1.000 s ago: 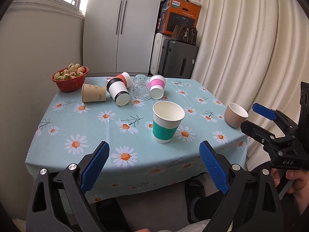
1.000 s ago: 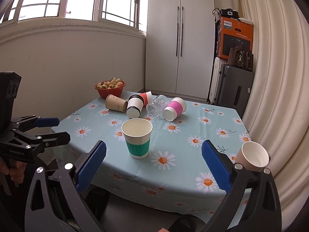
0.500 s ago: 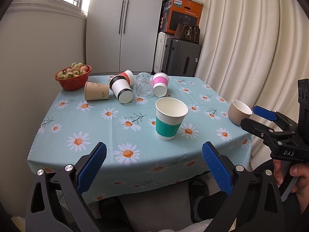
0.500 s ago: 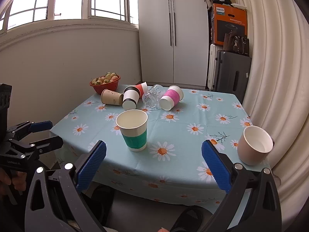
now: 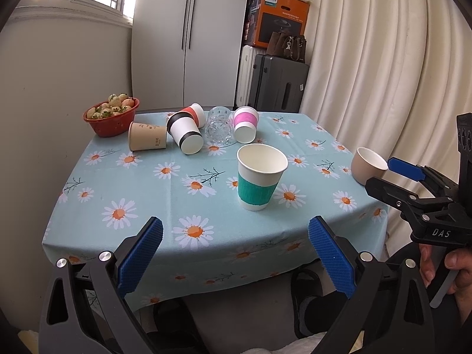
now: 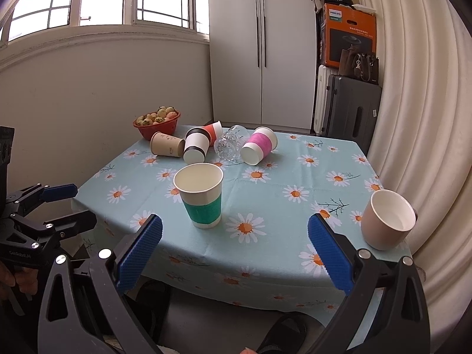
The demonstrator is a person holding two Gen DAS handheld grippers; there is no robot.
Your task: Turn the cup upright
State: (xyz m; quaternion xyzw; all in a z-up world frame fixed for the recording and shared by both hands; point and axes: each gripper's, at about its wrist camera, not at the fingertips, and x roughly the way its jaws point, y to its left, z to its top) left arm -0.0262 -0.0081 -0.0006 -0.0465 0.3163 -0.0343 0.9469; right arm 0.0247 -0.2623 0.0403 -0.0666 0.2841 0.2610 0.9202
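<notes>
A green-banded paper cup stands upright near the table's front. A beige mug stands upright at the right edge. At the back, several cups lie on their sides: a brown paper cup, a black-banded cup, a red cup, a clear glass and a pink-banded cup. My left gripper and right gripper are open, empty, in front of the table.
A red bowl of fruit sits at the table's back left corner. The table has a daisy-print cloth. A curtain hangs to the right. Suitcases and a cabinet stand behind.
Both grippers have drawn back and risen slightly, so the table sits a little farther off. No cup has moved. Both grippers remain open.
</notes>
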